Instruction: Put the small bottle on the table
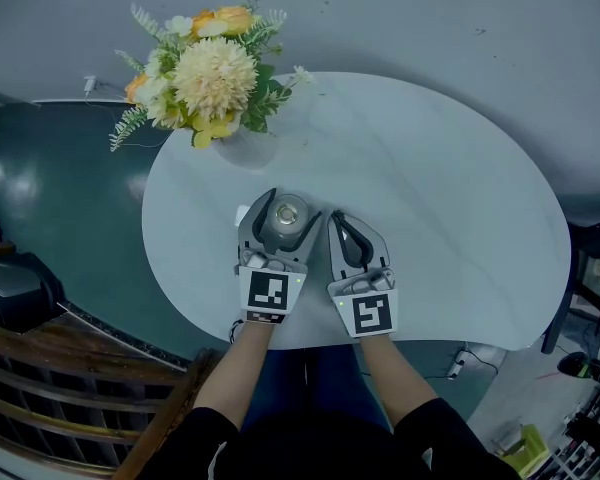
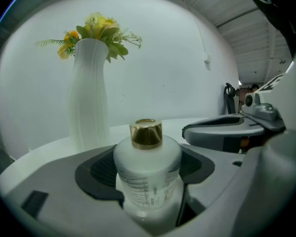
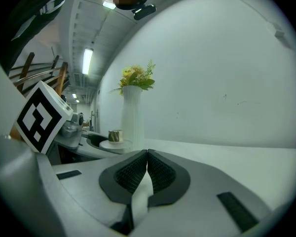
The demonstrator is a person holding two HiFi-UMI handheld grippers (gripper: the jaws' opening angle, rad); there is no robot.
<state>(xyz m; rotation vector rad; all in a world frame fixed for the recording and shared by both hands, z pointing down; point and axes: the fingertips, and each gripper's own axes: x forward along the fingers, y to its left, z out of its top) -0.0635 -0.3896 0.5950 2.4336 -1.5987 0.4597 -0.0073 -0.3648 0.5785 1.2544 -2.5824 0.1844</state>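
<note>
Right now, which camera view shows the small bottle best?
The left gripper view: the small bottle stands upright in the jaws of the left gripper, gold cap and white body clear. The head view shows only its top; the right gripper view, only its cap.

Non-task stuff first: a ribbed white vase (image 1: 246, 149) stands upright near the tabletop (image 1: 440, 198) edge, at about 11 o'clock in the head view. It holds a bouquet (image 1: 206, 72) with a big cream bloom, orange and yellow flowers and green sprigs spilling past the rim. At 9 o'clock there's a dark teal floor patch (image 1: 65, 193), with plain grey floor (image 1: 430, 18) across 12 to 2. Some wooden slats (image 1: 65, 373) sit at 8 o'clock, can't tell if it's a chair or a rail. Black chair legs (image 1: 580, 268) poke in at 3 o'clock, and a white cable (image 1: 477, 359) lies at 5.
</note>
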